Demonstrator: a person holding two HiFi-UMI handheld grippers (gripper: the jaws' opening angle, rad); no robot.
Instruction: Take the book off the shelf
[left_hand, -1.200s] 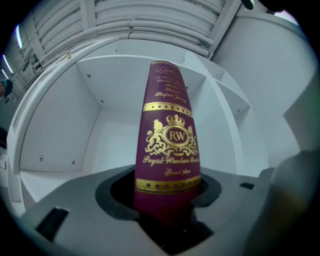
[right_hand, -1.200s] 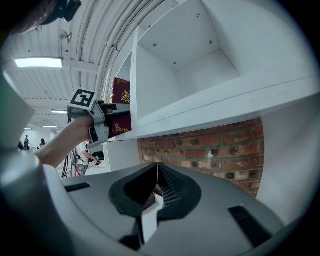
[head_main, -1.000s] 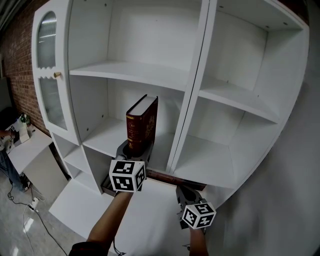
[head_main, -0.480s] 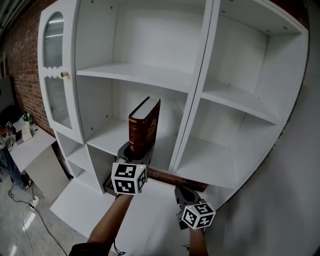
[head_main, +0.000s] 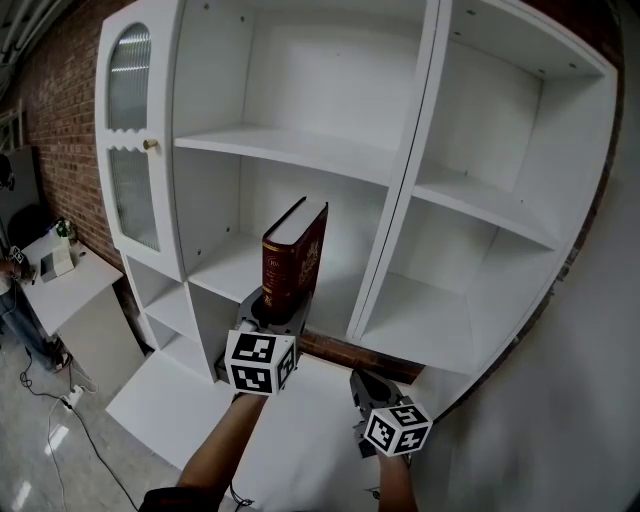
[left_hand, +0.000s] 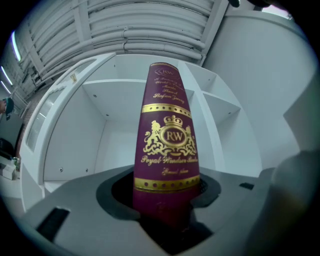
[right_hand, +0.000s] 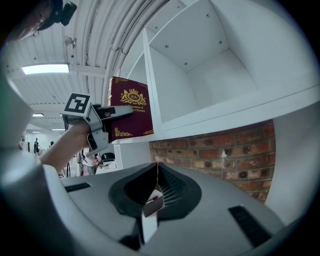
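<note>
A dark red book (head_main: 295, 258) with gold lettering stands upright in my left gripper (head_main: 276, 312), which is shut on its lower end. It hangs in front of the middle-left compartment of the white shelf unit (head_main: 300, 150), clear of the shelf board. In the left gripper view the book's spine (left_hand: 169, 150) rises from between the jaws of the left gripper (left_hand: 167, 212). My right gripper (head_main: 368, 384) is lower and to the right, shut and empty. The right gripper view shows that gripper (right_hand: 156, 172) with its jaws meeting, and the book (right_hand: 131, 112) up at the left.
The shelf unit has a glass-paned door (head_main: 130, 150) swung open at the left and bare compartments at the right (head_main: 480, 150). Behind it runs a brick wall (right_hand: 220, 160). A low white table (head_main: 70, 290) with small items stands at far left.
The head view has swung, so the cabinet sits further right in the picture. The left gripper keeps its hold on the upright book. The right gripper has hardly moved.
</note>
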